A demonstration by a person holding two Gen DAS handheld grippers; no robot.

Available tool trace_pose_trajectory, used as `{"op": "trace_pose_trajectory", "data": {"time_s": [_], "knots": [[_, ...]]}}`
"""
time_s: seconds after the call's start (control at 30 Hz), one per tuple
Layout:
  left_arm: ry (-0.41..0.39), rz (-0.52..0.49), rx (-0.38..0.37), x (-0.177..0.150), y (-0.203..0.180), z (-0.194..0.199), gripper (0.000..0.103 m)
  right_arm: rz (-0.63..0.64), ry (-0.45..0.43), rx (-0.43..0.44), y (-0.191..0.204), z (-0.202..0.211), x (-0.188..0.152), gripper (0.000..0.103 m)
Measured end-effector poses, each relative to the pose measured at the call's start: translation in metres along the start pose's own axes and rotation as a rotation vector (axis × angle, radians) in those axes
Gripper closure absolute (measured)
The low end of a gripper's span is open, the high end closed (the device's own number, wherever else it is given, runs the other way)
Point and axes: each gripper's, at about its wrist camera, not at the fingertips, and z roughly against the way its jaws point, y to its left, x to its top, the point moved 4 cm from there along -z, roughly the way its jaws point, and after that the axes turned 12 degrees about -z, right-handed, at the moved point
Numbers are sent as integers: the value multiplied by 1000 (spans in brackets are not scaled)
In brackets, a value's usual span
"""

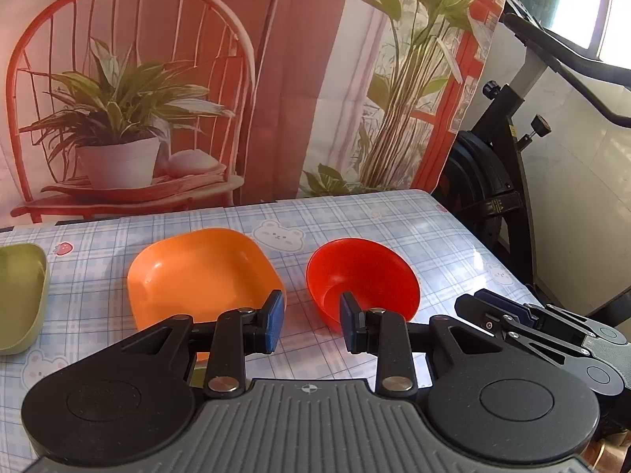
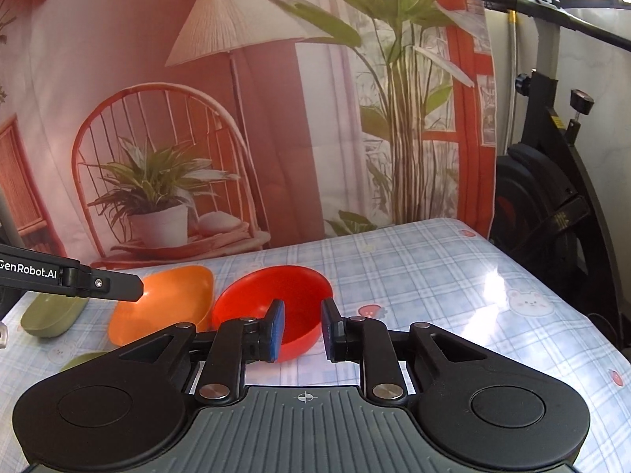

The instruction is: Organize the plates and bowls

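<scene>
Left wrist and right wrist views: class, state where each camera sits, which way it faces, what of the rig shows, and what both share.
Left wrist: on the left gripper, facing the orange dish and red bowl; own open fingers show, right gripper alongside.
Right wrist: on the right gripper, facing the red bowl; own open fingers, left gripper.
Shared: both dishes, table, backdrop.

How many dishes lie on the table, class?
4: red bowl at centre; orange dish to its left; green dish further left; second green dish nearer, partly hidden by the right gripper. Others may be out of view.
</scene>
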Motion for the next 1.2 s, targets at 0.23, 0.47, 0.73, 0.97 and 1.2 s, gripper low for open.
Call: {"op": "trace_pose_trajectory", "data": {"time_s": [0.23,0.47,0.73,0.97,1.2], "knots": [[55,-52,21,6,-3,-42,71,-76,27,-14,-21,-46,-5,83],[81,-76,11,8,-7,-64,71,-93,54,-19,-24,-73,-11,83],[99,-107,-17,4,-13,-79,81,-118,71,12,-24,-78,-14,88],[108,-96,-39,-2,-10,-66,89,-137,64,4,-22,-65,-13,90],[81,-66,-26,-8,-5,-21,89,-119,32,29,1,-28,-10,91]]}}
